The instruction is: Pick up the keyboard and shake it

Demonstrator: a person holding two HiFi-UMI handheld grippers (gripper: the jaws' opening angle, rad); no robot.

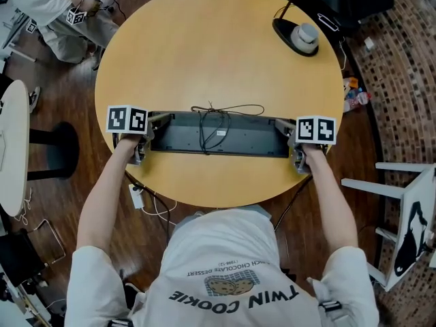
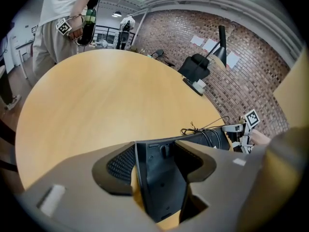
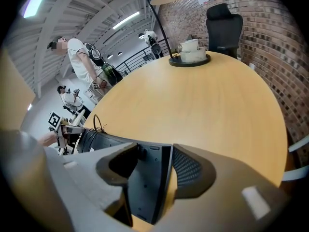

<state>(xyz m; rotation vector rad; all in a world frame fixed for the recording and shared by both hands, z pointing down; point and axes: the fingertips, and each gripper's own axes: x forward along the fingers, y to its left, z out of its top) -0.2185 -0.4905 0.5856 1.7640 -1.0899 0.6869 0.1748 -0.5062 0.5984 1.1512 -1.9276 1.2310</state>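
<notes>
A dark grey keyboard (image 1: 218, 138) is held underside up over the near part of the round wooden table (image 1: 218, 46). Its black cable (image 1: 211, 125) lies bundled on the upturned back. My left gripper (image 1: 158, 129) grips the keyboard's left end, and my right gripper (image 1: 285, 136) grips the right end. In the left gripper view the keyboard's end (image 2: 159, 178) fills the space between the jaws of the left gripper (image 2: 154, 151), both pad tips against its edges. The right gripper view shows the same: the keyboard (image 3: 145, 187) fills the right gripper (image 3: 155, 153).
A desk lamp base (image 1: 303, 38) with a pale object on it stands at the table's far right. A person (image 1: 61, 5) stands beyond the far left edge. A white chair (image 1: 409, 210) is on my right, a white table (image 1: 10, 148) on my left.
</notes>
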